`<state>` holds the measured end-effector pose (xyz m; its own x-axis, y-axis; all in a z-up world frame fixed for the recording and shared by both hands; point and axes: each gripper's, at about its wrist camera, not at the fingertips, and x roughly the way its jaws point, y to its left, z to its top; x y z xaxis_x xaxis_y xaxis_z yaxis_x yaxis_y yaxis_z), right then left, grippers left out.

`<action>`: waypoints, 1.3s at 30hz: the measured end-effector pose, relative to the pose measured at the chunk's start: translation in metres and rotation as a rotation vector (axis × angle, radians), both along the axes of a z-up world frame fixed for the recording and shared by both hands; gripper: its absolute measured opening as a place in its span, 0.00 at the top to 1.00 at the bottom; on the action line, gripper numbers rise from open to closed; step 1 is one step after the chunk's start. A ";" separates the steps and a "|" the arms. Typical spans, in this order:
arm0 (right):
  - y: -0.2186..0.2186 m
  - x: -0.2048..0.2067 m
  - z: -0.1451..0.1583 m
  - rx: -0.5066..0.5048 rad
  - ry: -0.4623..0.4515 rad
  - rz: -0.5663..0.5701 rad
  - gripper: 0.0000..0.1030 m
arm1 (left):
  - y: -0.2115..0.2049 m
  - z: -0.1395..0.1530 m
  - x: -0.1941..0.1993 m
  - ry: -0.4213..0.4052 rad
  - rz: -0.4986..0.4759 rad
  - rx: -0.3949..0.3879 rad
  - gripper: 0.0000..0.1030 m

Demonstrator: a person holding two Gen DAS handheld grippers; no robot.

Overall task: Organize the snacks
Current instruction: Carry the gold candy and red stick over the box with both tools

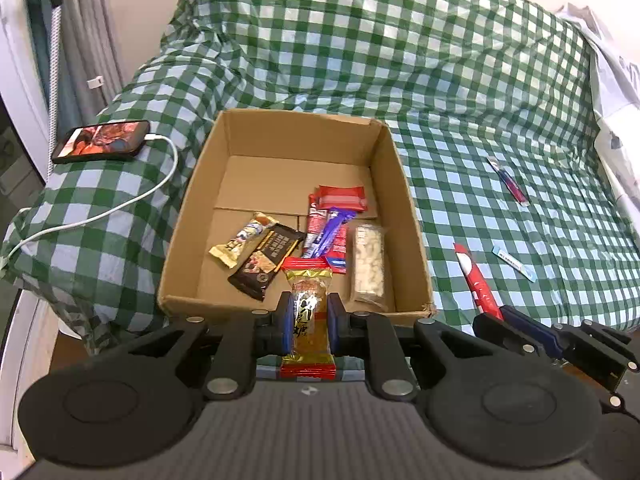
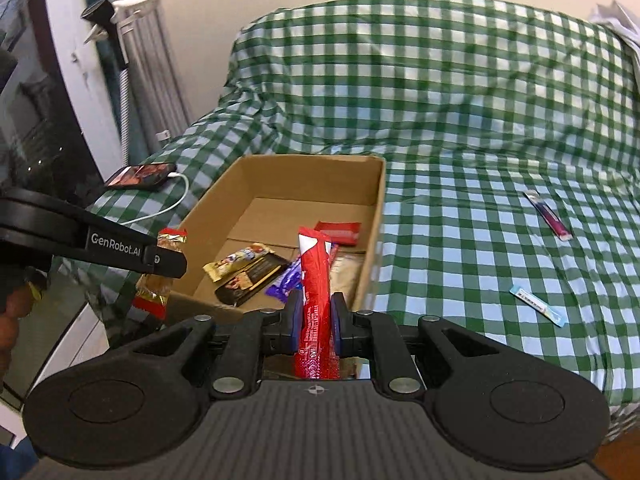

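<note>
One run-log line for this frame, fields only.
left tool: shut on golden snack pack | right tool: shut on red stick pack | cardboard box: several snacks inside | bedspread: two sachets loose

The white letters "GenRobot.AI" are printed on the black side of the left tongs (image 2: 160, 258), seen from the right wrist view. The golden snack packet (image 1: 308, 316) carries dark Chinese characters, and the other wrappers have print too small to read.
</note>
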<state>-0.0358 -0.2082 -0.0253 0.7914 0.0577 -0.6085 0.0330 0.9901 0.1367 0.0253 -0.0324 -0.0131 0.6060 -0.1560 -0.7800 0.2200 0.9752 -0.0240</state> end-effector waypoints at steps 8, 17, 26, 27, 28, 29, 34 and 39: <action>0.014 -0.003 0.006 -0.042 0.004 0.022 0.85 | 0.022 0.002 -0.004 -0.007 0.033 -0.033 0.82; 0.018 0.005 0.004 -0.062 0.028 0.038 0.85 | 0.032 0.005 0.008 -0.012 0.062 -0.049 0.82; 0.018 0.020 -0.001 -0.068 0.055 0.044 0.85 | 0.044 0.007 0.030 -0.009 0.107 -0.068 0.82; 0.018 0.022 -0.001 -0.068 0.056 0.043 0.85 | 0.046 0.008 0.034 -0.007 0.112 -0.072 0.82; 0.017 0.025 -0.002 -0.067 0.058 0.042 0.85 | 0.048 0.008 0.036 -0.006 0.116 -0.077 0.82; 0.017 0.027 -0.002 -0.065 0.060 0.041 0.85 | 0.049 0.008 0.039 -0.005 0.121 -0.079 0.82; 0.017 0.039 -0.002 -0.063 0.066 0.045 0.85 | 0.057 0.010 0.057 0.002 0.143 -0.101 0.82; 0.017 0.056 -0.003 -0.063 0.067 0.054 0.85 | 0.065 0.012 0.077 0.020 0.162 -0.133 0.82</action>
